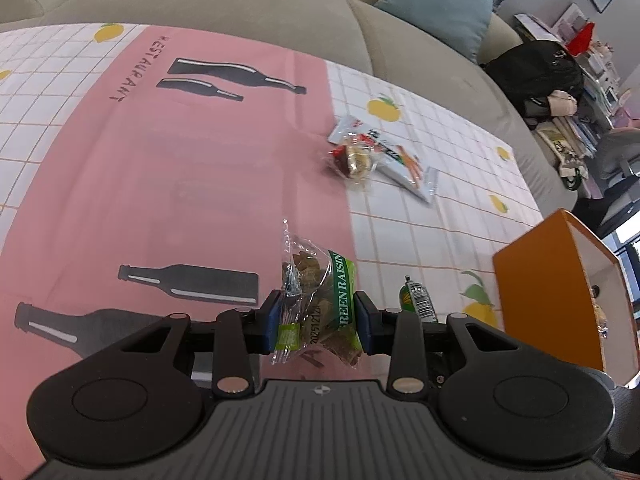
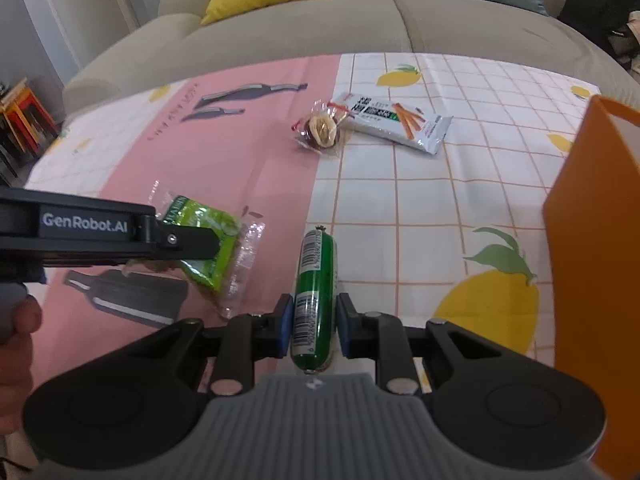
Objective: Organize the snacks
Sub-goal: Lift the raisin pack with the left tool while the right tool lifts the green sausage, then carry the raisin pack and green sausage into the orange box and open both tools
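The clear snack packet (image 1: 316, 304) carries a green band printed "GREEN RAISIN" in white, and a date code reading "20251212" beside it. The pink panel of the tablecloth (image 1: 120, 184) shows the word "RESTAURANT" at about ten o'clock in the left wrist view. In the right wrist view, the side of the left claw (image 2: 216, 246) bears a label reading "GenRobot.AI". Barcode digits on the green sausage stick (image 2: 314, 300) are too small to read.

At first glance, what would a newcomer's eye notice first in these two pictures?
Each gripper grips a snack between its fingers: the left gripper a green raisin packet, the right gripper a green sausage stick. Beyond them, a round wrapped pastry and a white biscuit-stick packet lie on the lemon-print tablecloth. An orange box stands at the right.
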Demonstrator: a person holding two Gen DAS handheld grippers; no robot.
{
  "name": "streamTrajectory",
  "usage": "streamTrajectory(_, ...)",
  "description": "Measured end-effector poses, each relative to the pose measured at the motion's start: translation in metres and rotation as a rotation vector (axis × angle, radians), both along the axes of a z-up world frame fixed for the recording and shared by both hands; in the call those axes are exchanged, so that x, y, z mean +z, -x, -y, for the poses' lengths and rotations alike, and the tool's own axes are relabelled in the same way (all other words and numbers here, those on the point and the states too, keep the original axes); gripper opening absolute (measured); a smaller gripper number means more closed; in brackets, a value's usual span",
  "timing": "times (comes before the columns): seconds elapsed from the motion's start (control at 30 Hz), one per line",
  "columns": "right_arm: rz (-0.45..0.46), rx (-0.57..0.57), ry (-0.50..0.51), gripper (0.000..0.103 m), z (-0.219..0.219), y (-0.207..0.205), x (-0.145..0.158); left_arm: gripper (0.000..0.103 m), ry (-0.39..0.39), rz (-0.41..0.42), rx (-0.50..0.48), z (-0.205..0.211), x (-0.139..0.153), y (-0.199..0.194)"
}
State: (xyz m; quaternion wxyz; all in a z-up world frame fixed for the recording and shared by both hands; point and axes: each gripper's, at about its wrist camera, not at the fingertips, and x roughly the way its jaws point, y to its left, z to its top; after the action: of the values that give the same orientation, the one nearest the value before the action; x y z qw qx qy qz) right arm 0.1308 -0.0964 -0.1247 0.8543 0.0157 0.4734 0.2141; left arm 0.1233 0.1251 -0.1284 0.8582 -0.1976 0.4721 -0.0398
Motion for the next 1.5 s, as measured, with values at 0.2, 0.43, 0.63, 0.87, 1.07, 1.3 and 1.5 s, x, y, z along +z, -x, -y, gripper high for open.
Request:
streamTrajectory(0.2,0.025,-0.009,-0.016,0.021,0.013,0.018,0.025,0.041,0.006,0.018,-0.02,0.011,0.022,0.011)
streamTrajectory(0.43,0.01,-0.028,-0.029,0.021,0.037,0.032,0.054,0.041,0.021,0.055,-0.028,0.029,0.052,0.023)
streamTrajectory(0.63,0.076,-0.055,-0.066,0.021,0.071,0.045,0.087,0.041,0.035,0.091,-0.075,0.055,0.081,0.025)
streamTrajectory(0.87,0.12,-0.156,-0.027,0.021,0.134,0.041,0.109,0.04,0.027,0.131,-0.184,0.105,0.107,0.017)
streamTrajectory(1.07,0.092,-0.226,0.018,0.021,0.192,0.028,0.116,0.041,0.037,0.149,-0.301,0.156,0.121,-0.001)
streamTrajectory(1.3,0.041,-0.26,0.072,0.021,0.244,0.01,0.119,0.04,0.035,0.152,-0.436,0.216,0.123,-0.022)
streamTrajectory(1.5,-0.002,-0.257,0.14,0.021,0.269,-0.008,0.109,0.041,0.007,0.117,-0.537,0.259,0.111,-0.041)
